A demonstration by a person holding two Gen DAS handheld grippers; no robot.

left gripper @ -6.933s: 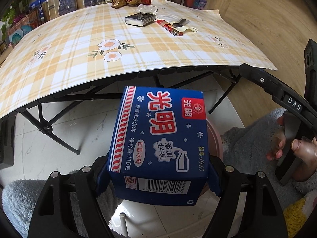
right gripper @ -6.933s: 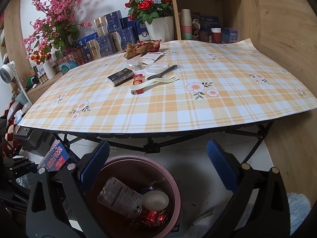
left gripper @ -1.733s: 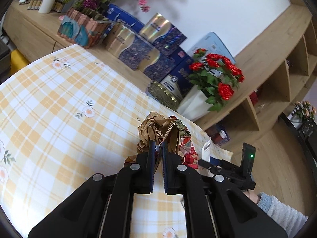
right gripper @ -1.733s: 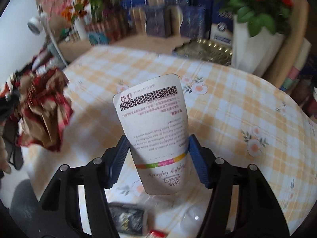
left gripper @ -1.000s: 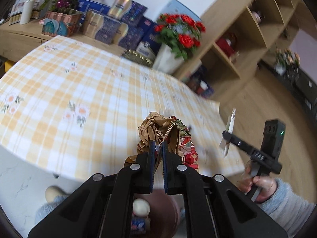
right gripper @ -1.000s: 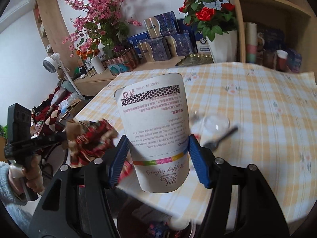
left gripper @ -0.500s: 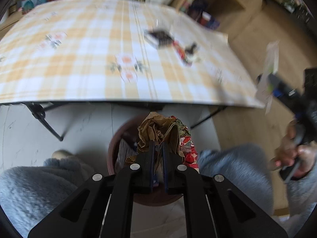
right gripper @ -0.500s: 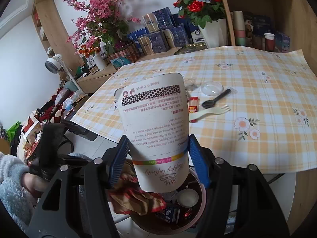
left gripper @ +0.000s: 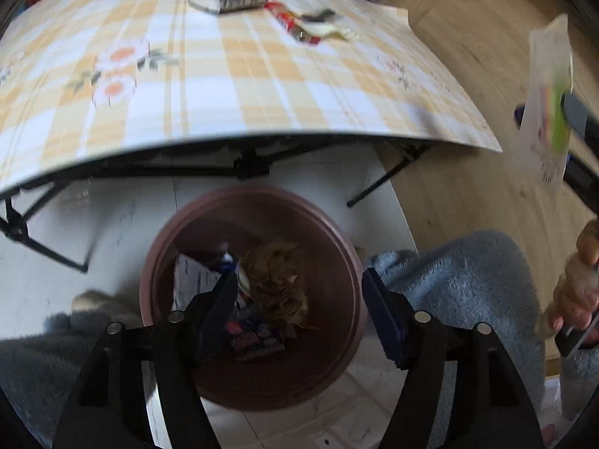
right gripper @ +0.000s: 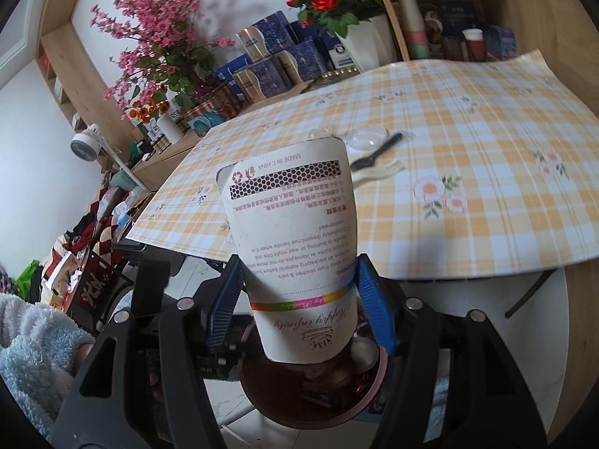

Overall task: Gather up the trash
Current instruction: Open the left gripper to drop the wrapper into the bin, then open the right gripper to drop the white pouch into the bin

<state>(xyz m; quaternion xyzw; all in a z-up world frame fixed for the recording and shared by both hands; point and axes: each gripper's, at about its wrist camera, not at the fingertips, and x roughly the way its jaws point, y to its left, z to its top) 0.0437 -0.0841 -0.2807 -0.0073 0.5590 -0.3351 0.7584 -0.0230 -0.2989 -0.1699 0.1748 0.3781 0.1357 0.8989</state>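
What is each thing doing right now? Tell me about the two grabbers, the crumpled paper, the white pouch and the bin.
left gripper: open, above the bin, holding nothing.
crumpled wrapper: loose in the bin, on other trash.
right gripper: shut on the white pouch.
white pouch: held upside down, above the bin.
bin: on the floor by the table, partly filled.
table: a few small items on it.
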